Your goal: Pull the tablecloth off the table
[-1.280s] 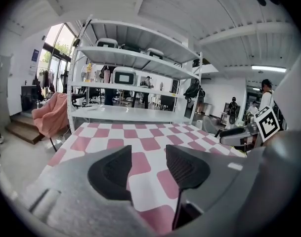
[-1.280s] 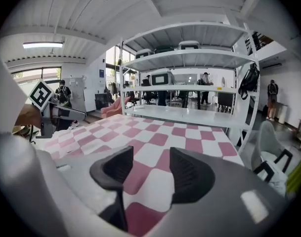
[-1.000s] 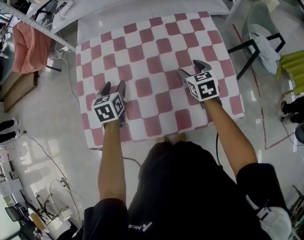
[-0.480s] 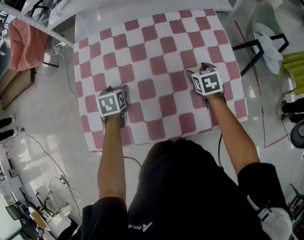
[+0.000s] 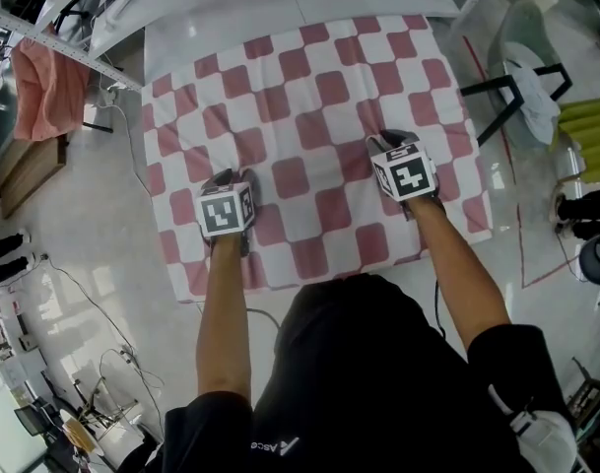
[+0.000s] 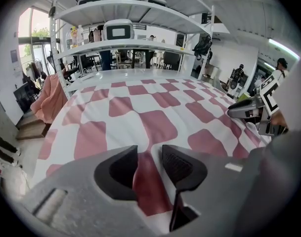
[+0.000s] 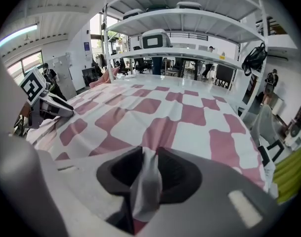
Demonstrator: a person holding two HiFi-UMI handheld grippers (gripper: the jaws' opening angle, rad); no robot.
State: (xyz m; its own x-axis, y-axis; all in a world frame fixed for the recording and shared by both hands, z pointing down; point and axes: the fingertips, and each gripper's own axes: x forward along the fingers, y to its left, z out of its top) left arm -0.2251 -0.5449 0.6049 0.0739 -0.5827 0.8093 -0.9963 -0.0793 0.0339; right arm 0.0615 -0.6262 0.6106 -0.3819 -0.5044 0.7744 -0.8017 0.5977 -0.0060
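While both jaw pairs have just been closing, note that the grips differ. Right gripper (image 7: 146,162): nipped tight on raised fold of tablecloth (image 5: 309,106). Left gripper (image 6: 150,154): half closed on broader fold, hold judged weaker. Tablecloth covers near part of table (image 5: 280,13); far end bare. Risk: uneven pull slips left fold, cloth skews, snags on table corner. You stand at near edge. Chair (image 5: 501,87) right, rack (image 5: 68,42) left, both apart from cloth.
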